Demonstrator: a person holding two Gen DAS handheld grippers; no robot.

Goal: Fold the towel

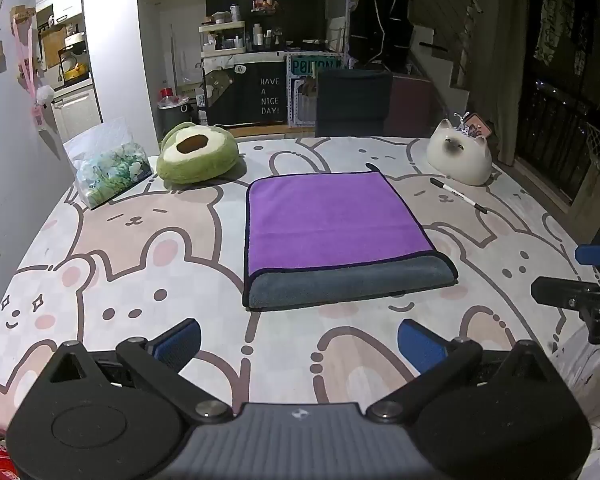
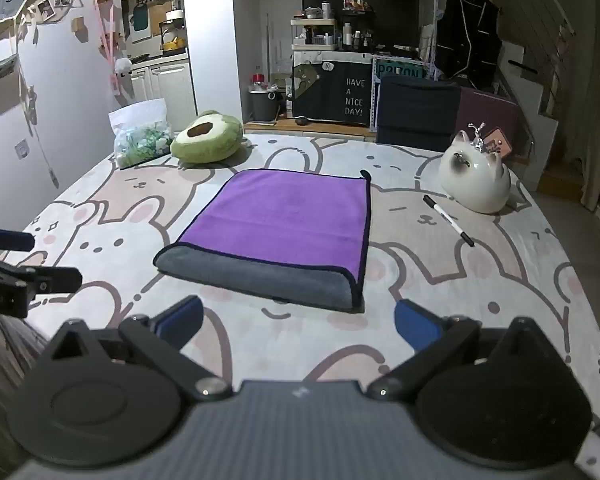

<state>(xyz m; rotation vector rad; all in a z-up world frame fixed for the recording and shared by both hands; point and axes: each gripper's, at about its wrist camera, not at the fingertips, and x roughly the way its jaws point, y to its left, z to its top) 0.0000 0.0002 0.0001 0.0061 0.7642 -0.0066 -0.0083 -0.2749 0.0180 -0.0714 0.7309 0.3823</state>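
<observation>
The purple-and-grey towel [image 1: 336, 236] lies folded flat mid-table on the bunny-print tablecloth [image 1: 140, 264], grey underside showing along its near edge. Both the left gripper [image 1: 299, 342] and right gripper [image 2: 298, 326] hover short of it, fingers spread, holding nothing. An avocado plush [image 1: 198, 152], cat figurine [image 1: 460, 156] and marker pen [image 1: 458, 195] sit beyond.

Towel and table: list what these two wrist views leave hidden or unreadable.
- Towel: the layers under the purple top face are covered by the towel itself in both views, so the fold count is unclear.
- Pen: any print is too small to read.
- Green sign: its lower part is cut off by the dark chair.
- Right gripper: the left wrist view's edge crops it.
</observation>
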